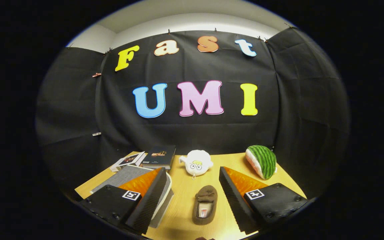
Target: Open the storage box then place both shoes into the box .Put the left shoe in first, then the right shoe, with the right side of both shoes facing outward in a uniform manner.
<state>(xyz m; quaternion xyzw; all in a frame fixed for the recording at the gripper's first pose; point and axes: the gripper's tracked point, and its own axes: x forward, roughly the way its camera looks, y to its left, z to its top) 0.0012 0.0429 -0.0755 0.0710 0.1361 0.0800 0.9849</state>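
A brown slipper-style shoe [205, 204] lies on the wooden table [185, 186], its opening facing up, toe pointing away, between my two fingers. My gripper [192, 196] hangs above the table with its fingers wide apart and nothing held. The left finger [148, 200] overlaps a grey fabric-covered storage box [128, 175] with a pale rim, whose lid looks down. A small dark shape shows at the near table edge below the shoe; I cannot tell what it is.
Beyond the fingers sit a white plush toy [196, 162], a watermelon-slice plush [262, 161] to its right, and a dark book [158, 156] with a leaflet [127, 161] to its left. The black cloth wall stands close behind the table.
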